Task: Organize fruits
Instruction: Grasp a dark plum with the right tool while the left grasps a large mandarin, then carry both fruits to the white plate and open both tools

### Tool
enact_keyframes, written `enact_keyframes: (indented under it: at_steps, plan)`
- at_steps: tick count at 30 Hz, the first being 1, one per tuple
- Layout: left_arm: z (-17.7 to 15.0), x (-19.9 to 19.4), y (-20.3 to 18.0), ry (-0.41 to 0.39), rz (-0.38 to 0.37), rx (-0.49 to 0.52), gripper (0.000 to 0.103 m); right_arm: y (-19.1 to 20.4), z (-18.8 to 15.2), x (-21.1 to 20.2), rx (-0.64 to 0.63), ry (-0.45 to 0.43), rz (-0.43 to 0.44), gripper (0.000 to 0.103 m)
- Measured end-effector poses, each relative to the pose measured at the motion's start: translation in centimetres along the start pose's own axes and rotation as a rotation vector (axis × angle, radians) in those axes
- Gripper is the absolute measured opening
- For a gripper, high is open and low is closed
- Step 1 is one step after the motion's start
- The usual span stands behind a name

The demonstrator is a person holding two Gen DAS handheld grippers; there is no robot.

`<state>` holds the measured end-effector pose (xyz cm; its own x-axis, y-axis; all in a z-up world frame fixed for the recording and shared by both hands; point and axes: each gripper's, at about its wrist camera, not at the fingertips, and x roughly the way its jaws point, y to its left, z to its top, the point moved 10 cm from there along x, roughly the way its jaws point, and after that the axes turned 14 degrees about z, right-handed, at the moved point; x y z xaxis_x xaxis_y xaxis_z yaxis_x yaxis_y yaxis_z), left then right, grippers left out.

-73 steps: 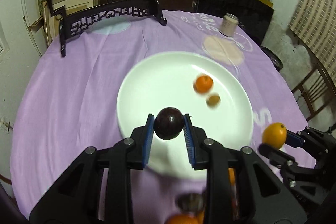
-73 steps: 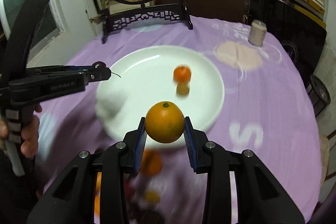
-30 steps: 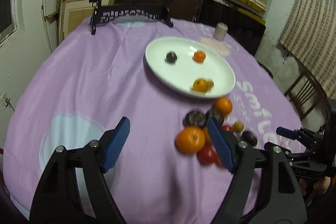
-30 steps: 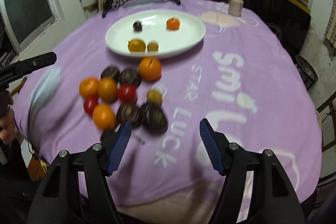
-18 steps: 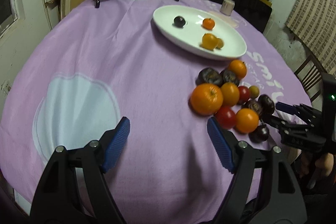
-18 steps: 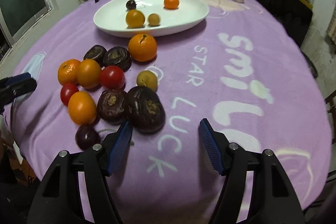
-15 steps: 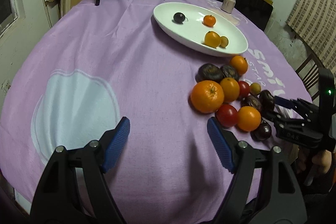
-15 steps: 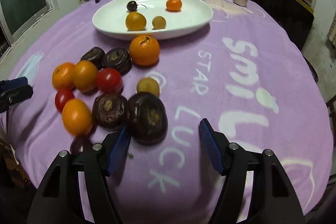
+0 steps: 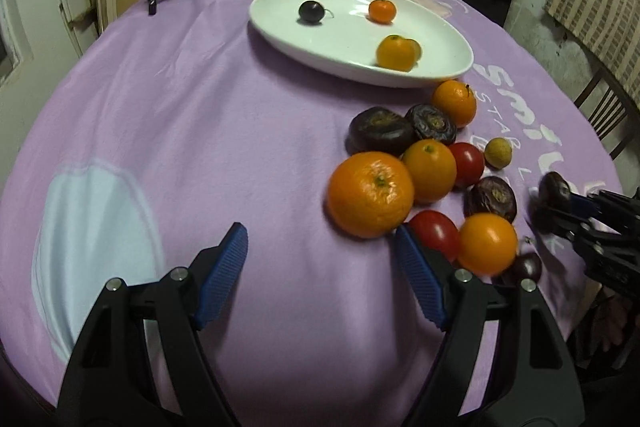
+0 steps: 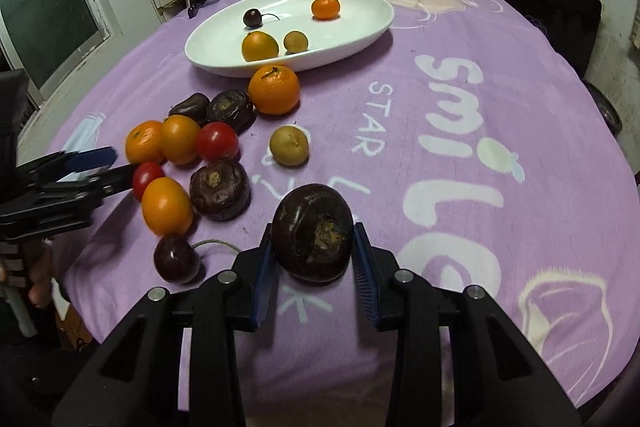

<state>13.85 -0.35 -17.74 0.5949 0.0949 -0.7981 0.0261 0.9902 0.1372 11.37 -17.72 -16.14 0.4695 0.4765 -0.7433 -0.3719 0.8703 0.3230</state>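
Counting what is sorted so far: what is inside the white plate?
Inside the white plate: a dark cherry, a small mandarin, an orange and a small tan fruit. Nothing looks hidden behind them.

1. Both views are dim and warm-toned, with black vignetting in all four corners.
2. Light falls from above: the white plate (image 9: 352,63) carries soft bright glare patches in the left wrist view, and fruit just in front of it casts short shadows on the purple tablecloth (image 9: 192,107).
3. Fisheye distortion bows the cloth's edge into a curve around the plate.
4. The shelves behind the plate are dark and soft.
5. Fruit near the plate is fairly sharp; edge areas look slightly smeared.
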Motion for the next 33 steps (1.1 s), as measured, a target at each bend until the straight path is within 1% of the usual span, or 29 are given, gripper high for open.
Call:
enact_keyframes:
  at_steps: [2,4,5,6,7,10,13,19,25,29,33]
  plan:
    - [0.5,0.4,-0.7,-0.010,0.008,0.011,0.077,0.2,0.1,-0.2,0.003,-0.006,0.014,0.038]
    - [1.1,0.6,-1.5,-0.013,-0.016,0.010,0.075,0.4,0.2,-0.3,0.001,-0.011,0.020,0.038]
    - [1.4,0.7,-1.8,-0.013,-0.024,0.012,0.070,0.5,0.3,-0.3,0.001,-0.011,0.023,0.038]
    - [1.6,0.6,-2.1,-0.018,-0.040,0.011,0.052,0.6,0.2,-0.4,0.000,-0.012,0.025,0.038]
    - [1.6,0.5,-2.2,-0.017,-0.045,0.011,0.045,0.7,0.2,-0.4,0.000,-0.012,0.026,0.038]
    - [1.5,0.4,-2.2,-0.011,-0.043,0.003,0.044,1.0,0.2,-0.9,-0.004,-0.024,0.029,0.038]
    - [1.3,-0.4,-2.0,-0.006,-0.067,-0.016,0.044,1.4,0.5,-1.4,-0.015,-0.038,0.034,0.038]
    - [1.6,-2.5,-1.6,-0.029,-0.102,-0.039,0.044,2.1,1.3,-1.5,-0.030,-0.044,0.047,0.038]
    - [2.5,-4.1,-1.9,-0.061,-0.131,-0.037,0.044,3.1,2.8,-1.5,-0.054,-0.061,0.056,0.038]
    - [3.8,-4.2,-1.9,-0.075,-0.124,-0.031,0.044,3.9,4.7,-1.1,-0.086,-0.070,0.059,0.038]
    - [6.8,-4.0,-1.4,-0.097,-0.120,-0.035,0.044,3.8,7.6,-0.4,-0.110,-0.080,0.059,0.038]
